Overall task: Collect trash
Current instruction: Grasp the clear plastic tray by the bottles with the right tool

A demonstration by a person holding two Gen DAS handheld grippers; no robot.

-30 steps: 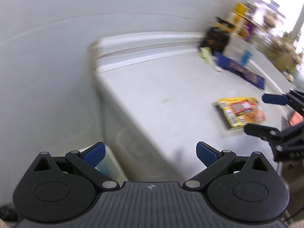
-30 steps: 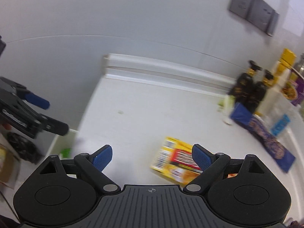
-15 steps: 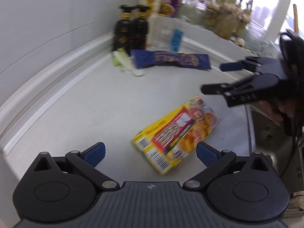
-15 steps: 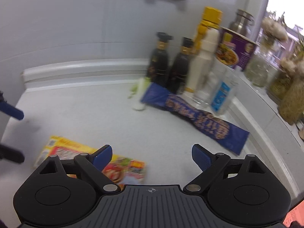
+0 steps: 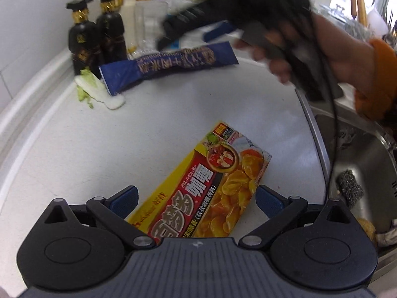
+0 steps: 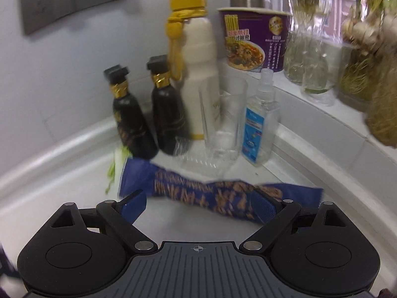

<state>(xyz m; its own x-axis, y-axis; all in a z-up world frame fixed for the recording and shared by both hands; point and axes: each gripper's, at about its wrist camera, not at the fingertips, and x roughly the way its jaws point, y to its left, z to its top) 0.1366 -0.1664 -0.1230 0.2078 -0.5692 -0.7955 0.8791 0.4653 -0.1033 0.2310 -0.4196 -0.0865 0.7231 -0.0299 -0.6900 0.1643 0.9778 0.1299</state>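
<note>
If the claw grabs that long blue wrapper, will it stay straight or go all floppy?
Probably floppy: the long blue plastic wrapper already lies wrinkled and bent on the white counter. It looks flat, so likely light. Its shiny film may slip between the jaws.

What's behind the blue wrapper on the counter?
Behind the blue wrapper stand two dark bottles, a white bottle, a clear glass and a sanitizer bottle. A cabbage scrap lies at its left end, partly covered.
</note>
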